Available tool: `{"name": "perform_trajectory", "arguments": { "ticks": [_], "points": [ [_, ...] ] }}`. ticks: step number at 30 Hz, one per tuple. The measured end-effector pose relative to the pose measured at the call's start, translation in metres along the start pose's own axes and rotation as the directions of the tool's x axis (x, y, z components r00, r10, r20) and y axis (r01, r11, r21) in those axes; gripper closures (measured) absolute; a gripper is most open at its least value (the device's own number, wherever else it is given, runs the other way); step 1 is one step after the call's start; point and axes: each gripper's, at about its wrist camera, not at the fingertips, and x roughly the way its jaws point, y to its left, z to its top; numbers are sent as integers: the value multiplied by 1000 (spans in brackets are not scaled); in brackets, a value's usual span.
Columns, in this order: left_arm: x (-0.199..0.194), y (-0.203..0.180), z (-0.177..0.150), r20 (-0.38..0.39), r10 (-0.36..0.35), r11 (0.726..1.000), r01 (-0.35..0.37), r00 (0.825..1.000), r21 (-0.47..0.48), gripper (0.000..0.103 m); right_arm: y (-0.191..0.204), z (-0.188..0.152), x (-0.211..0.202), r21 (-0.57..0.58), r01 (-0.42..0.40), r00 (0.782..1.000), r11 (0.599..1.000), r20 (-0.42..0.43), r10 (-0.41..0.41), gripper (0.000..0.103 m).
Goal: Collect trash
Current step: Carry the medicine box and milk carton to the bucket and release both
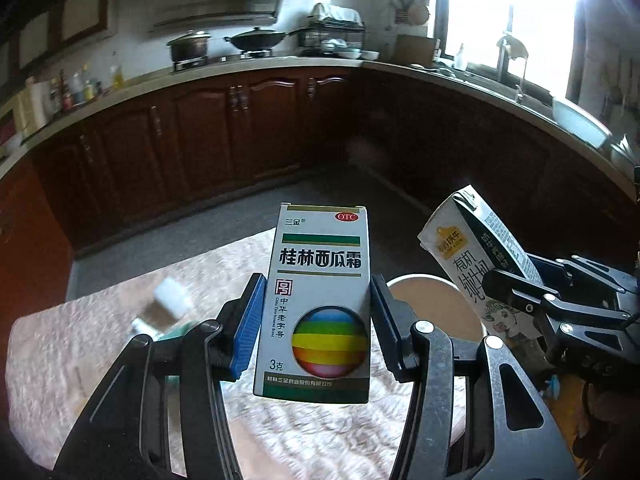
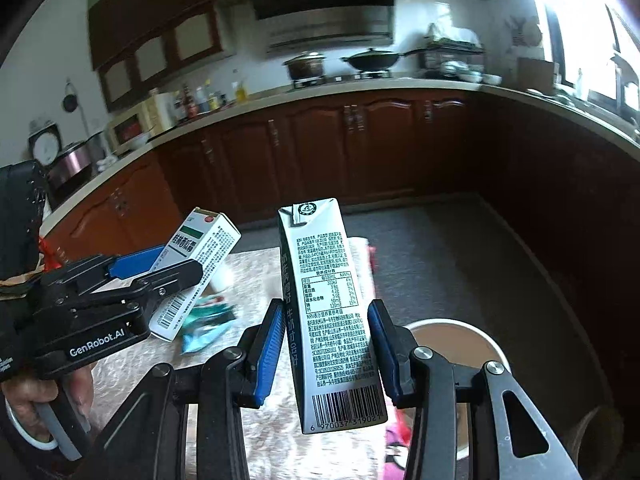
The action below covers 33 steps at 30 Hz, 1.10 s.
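My left gripper (image 1: 314,320) is shut on a white medicine box (image 1: 316,304) with a rainbow ball print, held upright above the table. In the right wrist view that medicine box (image 2: 196,268) and the left gripper (image 2: 168,268) appear at the left, tilted. My right gripper (image 2: 326,354) is shut on a tall milk carton (image 2: 332,320), barcode at the bottom. The same milk carton (image 1: 476,264) shows at the right of the left wrist view in the right gripper (image 1: 516,284). A round paper bin (image 2: 460,344) with a white rim stands open just right of the carton.
The table (image 1: 100,344) wears a pale patterned cloth with a white bottle (image 1: 170,300) and teal wrappers (image 2: 204,324) lying on it. Pink packaging (image 2: 396,444) lies near the bin. Dark wood kitchen cabinets and a counter with pots ring the room beyond a grey floor.
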Motion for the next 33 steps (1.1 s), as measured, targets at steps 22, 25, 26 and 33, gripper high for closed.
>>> {"name": "perform_trajectory", "arguments": {
  "ticks": [22,25,26,33],
  "points": [
    [75,-59,-3,-122,-111,993,115,986,31,53,-88,-23,3,172,121,992,978,-66,-111,62],
    [87,-59,-9,-153,-126,992,129,980,12,54,-102,-29,6,211,130,990,969,-80,-115,62],
    [93,-59,-11,-168,-131,991,133,977,3,54,-103,-31,7,218,133,989,967,-88,-116,62],
    [118,-68,-19,-223,-161,987,163,961,-12,53,-119,-44,23,262,189,975,946,-165,-149,47]
  ]
}}
